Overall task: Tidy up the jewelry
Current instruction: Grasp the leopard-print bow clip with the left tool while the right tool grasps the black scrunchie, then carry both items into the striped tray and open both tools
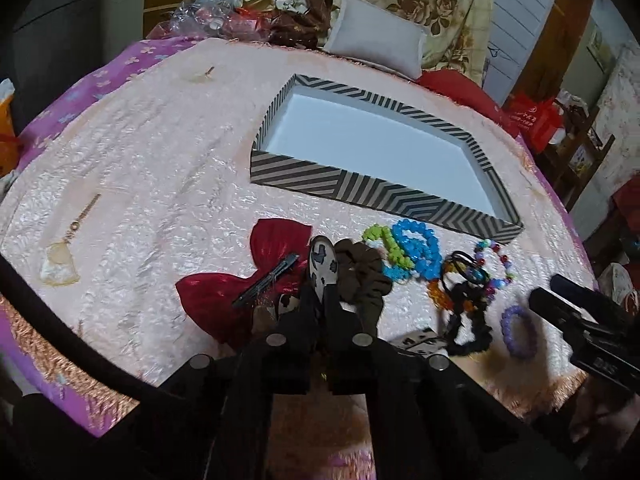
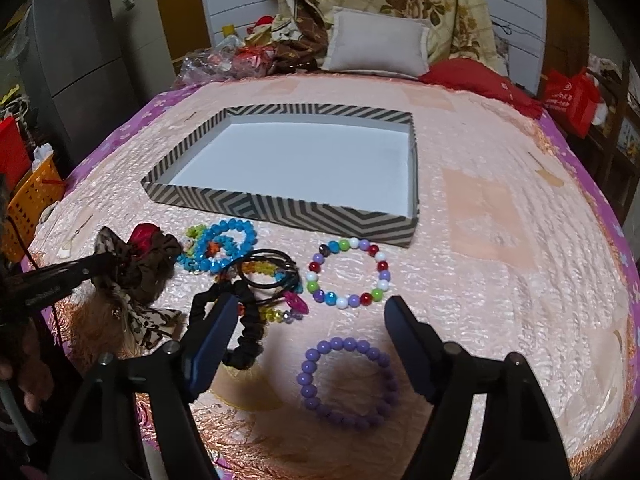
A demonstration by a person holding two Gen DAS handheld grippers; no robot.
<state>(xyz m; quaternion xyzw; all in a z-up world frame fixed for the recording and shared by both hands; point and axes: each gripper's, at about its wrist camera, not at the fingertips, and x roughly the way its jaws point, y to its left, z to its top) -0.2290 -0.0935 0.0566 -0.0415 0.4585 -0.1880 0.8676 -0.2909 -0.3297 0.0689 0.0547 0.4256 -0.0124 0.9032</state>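
purple round-bead bracelet (image 2: 347, 383) on pink quilted bed, near side of striped cardboard box (image 2: 280, 208) (box bare inside) | right gripper (image 2: 310, 320) jaws spread wide above it | left gripper (image 1: 316, 276) clenched on leopard-print fabric bow (image 1: 323, 264) | advice: lower straight, pinch one bead arc, avoid black scrunchie (image 2: 244, 344)

The striped box (image 2: 280, 204) sits on the bed cover (image 2: 500, 240), with the pillow (image 2: 376, 44) behind it. In front of the box lie the mixed-bead bracelet (image 2: 348, 274) and, nearer still, the plain bead bracelet (image 2: 346, 380). Left of them are hair ties (image 2: 268, 276) and scrunchies (image 2: 152, 264).
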